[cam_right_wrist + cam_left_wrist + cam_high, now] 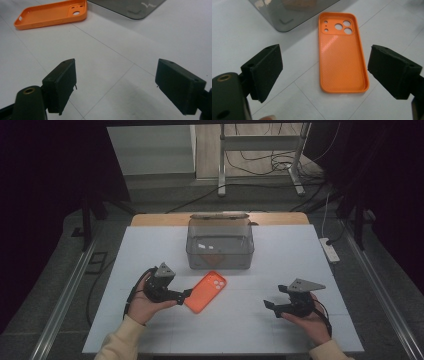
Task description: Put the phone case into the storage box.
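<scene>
Between the left gripper's (324,72) wide jaws — orange phone case (342,52), untouched.

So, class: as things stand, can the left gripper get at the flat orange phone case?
Probably yes: the left gripper is open, the orange phone case lies flat just ahead between its jaws, and nothing blocks it.
</scene>
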Demonstrator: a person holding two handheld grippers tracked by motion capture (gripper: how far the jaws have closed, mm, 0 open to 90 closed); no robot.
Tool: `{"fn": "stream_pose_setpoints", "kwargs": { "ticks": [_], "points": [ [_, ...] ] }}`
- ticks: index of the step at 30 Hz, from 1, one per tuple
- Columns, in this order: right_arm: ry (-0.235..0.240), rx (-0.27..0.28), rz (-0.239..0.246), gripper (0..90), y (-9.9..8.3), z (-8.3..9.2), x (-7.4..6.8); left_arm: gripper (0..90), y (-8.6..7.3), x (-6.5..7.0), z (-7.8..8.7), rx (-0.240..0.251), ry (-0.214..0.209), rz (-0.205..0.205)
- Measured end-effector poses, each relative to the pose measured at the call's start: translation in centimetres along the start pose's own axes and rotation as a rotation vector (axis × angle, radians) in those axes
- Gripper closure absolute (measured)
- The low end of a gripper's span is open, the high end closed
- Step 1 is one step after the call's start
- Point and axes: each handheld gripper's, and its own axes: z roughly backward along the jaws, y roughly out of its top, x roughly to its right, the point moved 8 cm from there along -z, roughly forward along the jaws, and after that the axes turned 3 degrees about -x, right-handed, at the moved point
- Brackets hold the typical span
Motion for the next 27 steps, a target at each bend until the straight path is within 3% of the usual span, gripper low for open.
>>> {"fn": "stream_pose_setpoints", "kwargs": {
  "ticks": [27],
  "points": [
    [-0.006, -0.006, -0.001, 17.4, -0.1, 0.0, 0.1, 13.0, 0.5, -0.6, -1.7, -0.033, 0.0, 0.009]
  ]
}}
